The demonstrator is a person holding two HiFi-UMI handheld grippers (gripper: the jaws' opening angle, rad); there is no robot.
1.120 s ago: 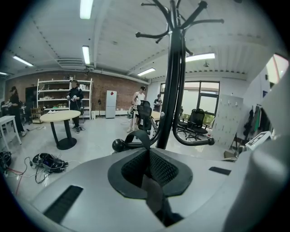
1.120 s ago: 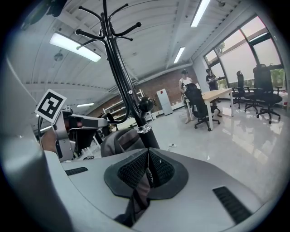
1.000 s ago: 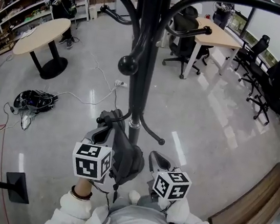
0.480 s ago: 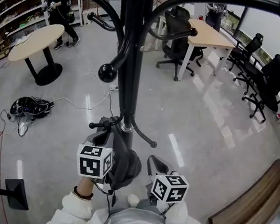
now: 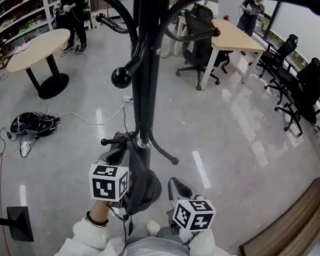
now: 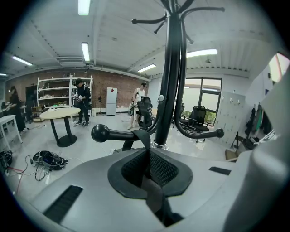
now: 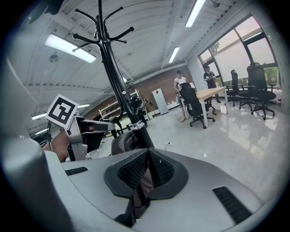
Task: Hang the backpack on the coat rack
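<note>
At coat rack [image 5: 148,81], backpack [image 5: 143,185] hardly moved since.

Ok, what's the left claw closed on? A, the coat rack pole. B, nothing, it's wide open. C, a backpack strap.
C: in the left gripper view the left claw is pressed shut on a dark strap that runs up to the rack's ball-tipped peg.
</note>
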